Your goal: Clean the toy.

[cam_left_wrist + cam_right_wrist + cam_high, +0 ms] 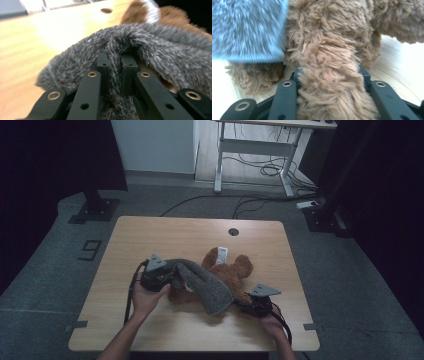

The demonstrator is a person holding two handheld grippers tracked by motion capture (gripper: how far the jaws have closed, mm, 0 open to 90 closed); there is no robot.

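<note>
On the wooden surface (150, 235): brown teddy bear (235, 267), long axis near-left to far-right. Grey cloth (207, 285) draped diagonally over it, pinched by left claw (115, 62). Right claw (329, 72) clamped on a plush limb.

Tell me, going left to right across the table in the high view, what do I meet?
Left gripper pinching one end of the grey fuzzy cloth → the cloth draped across the brown teddy bear → right gripper clamped on a part of the bear, all on the wooden table.
</note>
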